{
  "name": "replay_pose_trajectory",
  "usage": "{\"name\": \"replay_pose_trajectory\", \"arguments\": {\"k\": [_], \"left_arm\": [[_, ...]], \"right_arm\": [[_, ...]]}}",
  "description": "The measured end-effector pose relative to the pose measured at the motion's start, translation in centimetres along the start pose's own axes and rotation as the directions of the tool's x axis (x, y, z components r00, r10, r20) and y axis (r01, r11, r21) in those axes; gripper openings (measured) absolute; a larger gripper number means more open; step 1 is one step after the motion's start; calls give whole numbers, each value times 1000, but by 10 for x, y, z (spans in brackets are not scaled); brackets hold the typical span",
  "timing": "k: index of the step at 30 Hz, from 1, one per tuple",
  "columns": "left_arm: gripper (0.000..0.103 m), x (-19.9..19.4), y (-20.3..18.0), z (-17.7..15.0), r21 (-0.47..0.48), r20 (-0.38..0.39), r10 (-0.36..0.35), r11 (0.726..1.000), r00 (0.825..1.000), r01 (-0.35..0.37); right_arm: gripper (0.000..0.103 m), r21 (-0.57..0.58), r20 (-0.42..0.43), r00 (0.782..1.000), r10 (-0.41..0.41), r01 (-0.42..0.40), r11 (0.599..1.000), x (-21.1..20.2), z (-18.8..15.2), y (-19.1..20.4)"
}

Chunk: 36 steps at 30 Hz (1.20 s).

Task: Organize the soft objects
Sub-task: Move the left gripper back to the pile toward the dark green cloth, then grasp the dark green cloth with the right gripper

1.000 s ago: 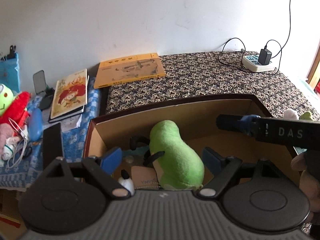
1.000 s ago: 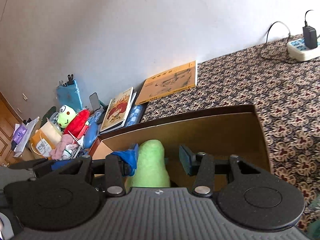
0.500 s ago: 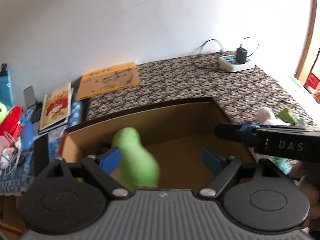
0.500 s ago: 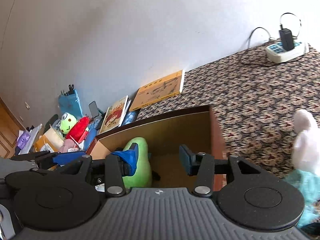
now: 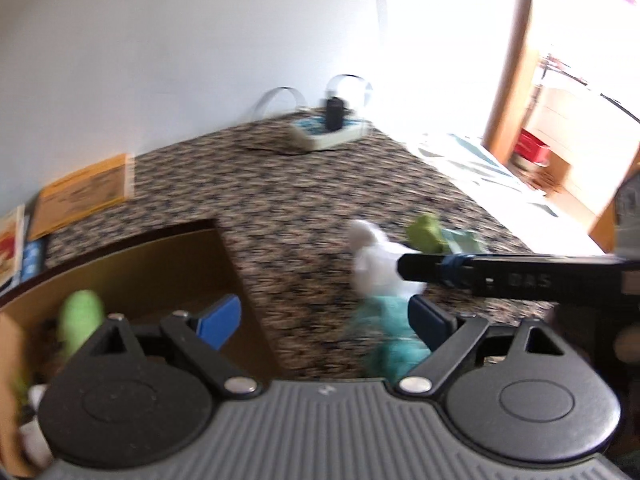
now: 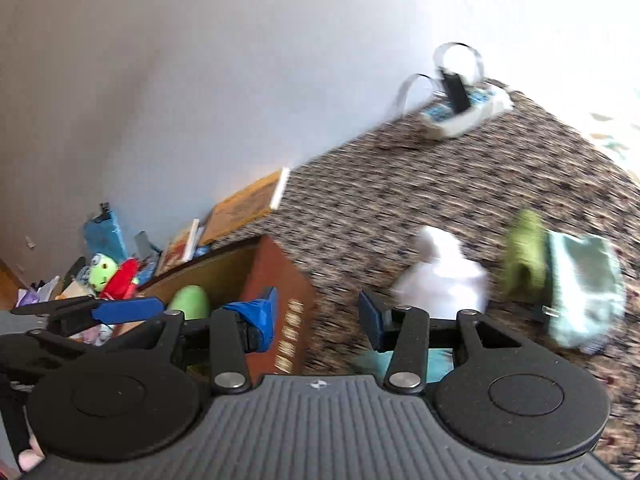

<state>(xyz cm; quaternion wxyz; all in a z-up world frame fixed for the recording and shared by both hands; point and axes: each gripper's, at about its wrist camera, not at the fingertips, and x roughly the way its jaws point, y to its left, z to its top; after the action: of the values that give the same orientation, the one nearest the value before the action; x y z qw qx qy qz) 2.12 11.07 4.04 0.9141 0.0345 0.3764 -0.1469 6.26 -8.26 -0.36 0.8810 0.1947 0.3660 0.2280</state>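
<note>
Between placements: both grippers, left gripper (image 5: 324, 320) opening and right gripper (image 6: 316, 316) spread, hold nothing; green plush (image 5: 80, 320) sits boxed to their left, white plush (image 6: 440, 280) ahead awaits a closing grasp.

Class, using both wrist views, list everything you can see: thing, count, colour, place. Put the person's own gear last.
cardboard box: one, brown, left on the patterned cloth
green plush: one, inside the box
white and teal plush: one, on the cloth right of the box
green and pale green plush: one, further right
power strip: one, white, by the wall
orange book: one, left by the wall
plush pile: several, green and red, far left
left hand-held gripper: blue pads, jaws opening, empty
right hand-held gripper: blue pads, open, empty
</note>
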Motion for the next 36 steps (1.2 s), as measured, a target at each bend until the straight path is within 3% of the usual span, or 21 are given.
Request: {"name": "replay_pose_trajectory", "arguments": {"k": [4, 8, 11, 14, 16, 18, 19, 23, 26, 29, 33, 36], "left_arm": [[92, 20, -37, -5, 64, -38, -63, 996, 997, 65], [92, 50, -61, -20, 106, -131, -111, 987, 985, 125], [92, 77, -67, -34, 68, -230, -124, 987, 965, 144], [92, 95, -66, -48, 6, -301, -147, 988, 942, 156], [85, 105, -66, -55, -29, -332, -161, 987, 929, 161], [63, 113, -68, -60, -52, -366, -172, 985, 915, 165], [60, 117, -68, -61, -58, -381, -170, 985, 909, 160], [41, 124, -68, -66, -82, -402, -164, 986, 901, 143], [7, 126, -66, -68, -102, -400, -159, 986, 903, 129], [5, 125, -64, -68, -115, -391, -167, 984, 905, 133], [4, 116, -70, -64, -99, -343, -184, 982, 921, 160], [4, 111, -74, -59, -89, -313, -195, 980, 930, 176]], "right_arm": [[30, 64, -89, 996, -21, 26, 998, -3, -8, -36], [30, 102, -175, 984, -15, 33, 994, -2, -19, -65], [30, 106, -239, 971, 7, 18, 994, -2, -29, -76], [30, 39, -275, 961, 3, 8, 999, -2, -37, -79], [28, -14, -292, 956, -2, -3, 1000, -1, -43, -78], [27, -47, -312, 950, -2, -13, 999, 2, -47, -80], [27, -56, -319, 948, 2, -21, 998, 5, -46, -86], [25, -95, -339, 941, 3, -37, 995, 12, -48, -87], [21, -156, -348, 937, -12, -45, 987, 17, -49, -82], [14, -209, -346, 937, -37, -39, 977, 20, -51, -75], [0, -217, -341, 939, -43, -34, 976, 20, -52, -76], [0, -198, -328, 944, -45, -23, 980, 18, -52, -79]]}}
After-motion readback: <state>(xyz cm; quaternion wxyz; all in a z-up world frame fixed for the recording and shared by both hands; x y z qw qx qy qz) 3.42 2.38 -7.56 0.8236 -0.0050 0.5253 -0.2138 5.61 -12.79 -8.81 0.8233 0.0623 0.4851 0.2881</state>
